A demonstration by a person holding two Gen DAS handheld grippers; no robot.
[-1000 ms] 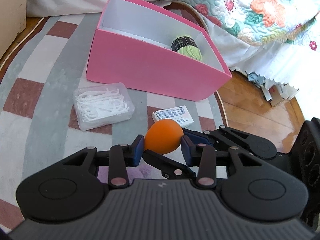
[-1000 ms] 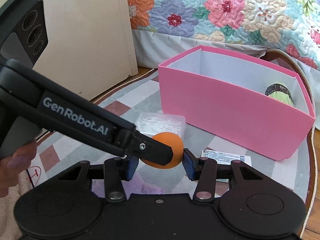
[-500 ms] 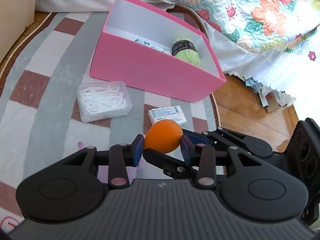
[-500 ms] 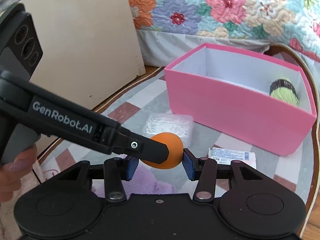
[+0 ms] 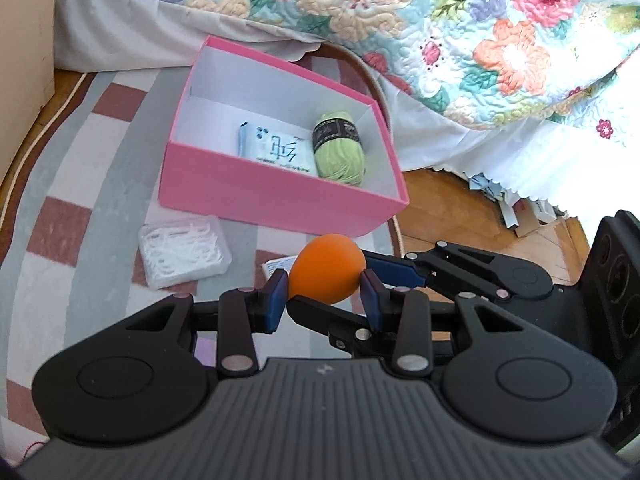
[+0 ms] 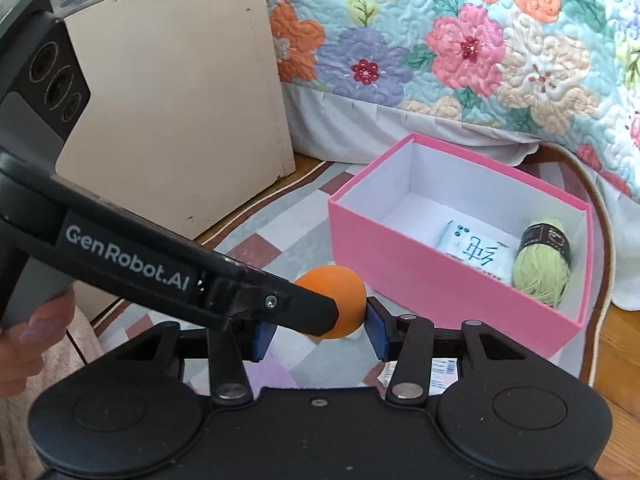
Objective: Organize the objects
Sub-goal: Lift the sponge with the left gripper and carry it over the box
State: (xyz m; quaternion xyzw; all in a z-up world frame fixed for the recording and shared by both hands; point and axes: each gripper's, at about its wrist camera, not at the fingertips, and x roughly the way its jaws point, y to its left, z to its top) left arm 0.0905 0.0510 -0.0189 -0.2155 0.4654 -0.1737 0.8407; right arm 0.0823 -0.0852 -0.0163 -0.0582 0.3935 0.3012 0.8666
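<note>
Orange ball (image 5: 326, 270) clamped between both grippers at once: left gripper (image 5: 325, 294) and right gripper (image 6: 318, 326) each pinching it with blue pads, above the rug (image 5: 80, 184), just in front of the pink box (image 5: 276, 196) holding green yarn (image 5: 340, 152) and a white packet (image 5: 276, 148).

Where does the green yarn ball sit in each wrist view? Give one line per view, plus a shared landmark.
Left wrist: green yarn ball above centre, at the pink box's right end.
Right wrist: green yarn ball far right, mid-height, same end.
Shared landmark: the orange ball between the grippers.
</note>
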